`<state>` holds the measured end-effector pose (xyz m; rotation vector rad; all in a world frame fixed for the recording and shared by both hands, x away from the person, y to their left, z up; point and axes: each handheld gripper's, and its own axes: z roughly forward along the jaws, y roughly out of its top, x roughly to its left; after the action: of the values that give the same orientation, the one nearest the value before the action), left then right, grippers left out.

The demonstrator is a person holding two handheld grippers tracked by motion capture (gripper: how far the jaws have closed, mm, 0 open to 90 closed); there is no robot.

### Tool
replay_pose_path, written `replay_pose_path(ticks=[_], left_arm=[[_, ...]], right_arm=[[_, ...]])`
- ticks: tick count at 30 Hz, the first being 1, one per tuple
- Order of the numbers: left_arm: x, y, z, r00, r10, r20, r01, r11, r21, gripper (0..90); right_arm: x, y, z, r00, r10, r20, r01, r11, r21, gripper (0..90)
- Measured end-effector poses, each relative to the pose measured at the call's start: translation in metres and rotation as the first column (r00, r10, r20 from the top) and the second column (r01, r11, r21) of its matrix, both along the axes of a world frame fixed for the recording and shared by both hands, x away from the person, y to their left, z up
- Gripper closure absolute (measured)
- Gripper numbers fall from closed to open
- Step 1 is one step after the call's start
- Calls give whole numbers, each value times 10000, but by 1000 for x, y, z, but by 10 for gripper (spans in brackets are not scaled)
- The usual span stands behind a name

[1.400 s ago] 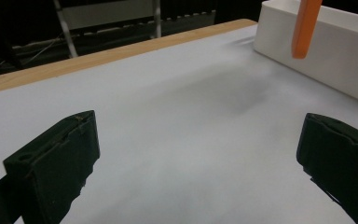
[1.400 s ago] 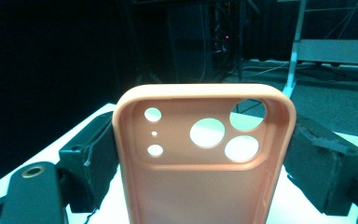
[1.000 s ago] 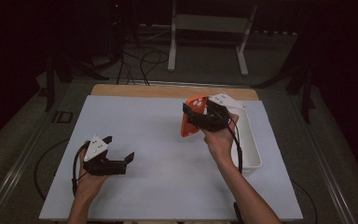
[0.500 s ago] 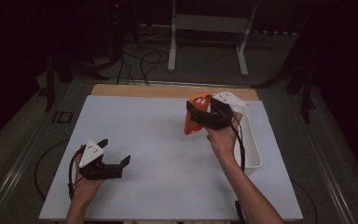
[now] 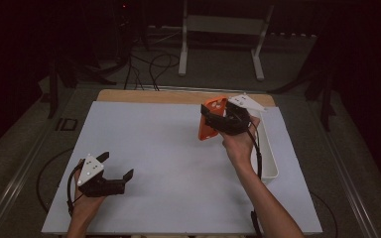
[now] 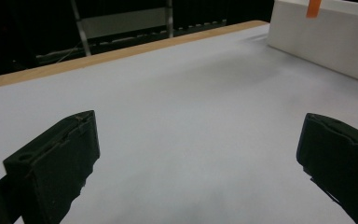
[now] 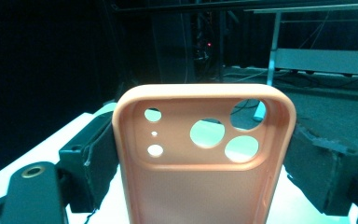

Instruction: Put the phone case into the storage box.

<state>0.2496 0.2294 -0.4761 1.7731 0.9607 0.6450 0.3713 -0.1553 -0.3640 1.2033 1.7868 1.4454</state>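
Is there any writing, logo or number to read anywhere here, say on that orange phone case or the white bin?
None can be read.
Orange phone case, clamped by the right gripper: plain, with camera cut-outs and no logo or print.
White bin: blank walls.
Left gripper, jaws open: white dots on its grey plate, no letters.
White table sheet: unmarked.
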Motion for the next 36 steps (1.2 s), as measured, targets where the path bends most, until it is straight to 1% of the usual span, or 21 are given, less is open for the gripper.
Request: replay_pose_path(ticks=[10, 18, 30, 36], left_arm=[[-2, 4, -1, 9996, 278, 32, -278, 9996, 3, 0], [-1, 4, -1, 9994, 332, 54, -331, 9994, -64, 0], [-1, 3, -2, 9995, 310, -1, -310, 9995, 66, 0], [-1, 4, -2, 9994, 351, 31, -351, 9994, -3, 0]], right_arm=[[6, -4, 5, 9995, -299, 114, 299, 9995, -66, 166], [10, -8, 5, 9986, -516, 120, 517, 9986, -58, 166], [16, -19, 6, 9961, -878, 115, 880, 9960, -140, 166], [19, -23, 6, 9943, -1059, 112, 1061, 9943, -131, 166]])
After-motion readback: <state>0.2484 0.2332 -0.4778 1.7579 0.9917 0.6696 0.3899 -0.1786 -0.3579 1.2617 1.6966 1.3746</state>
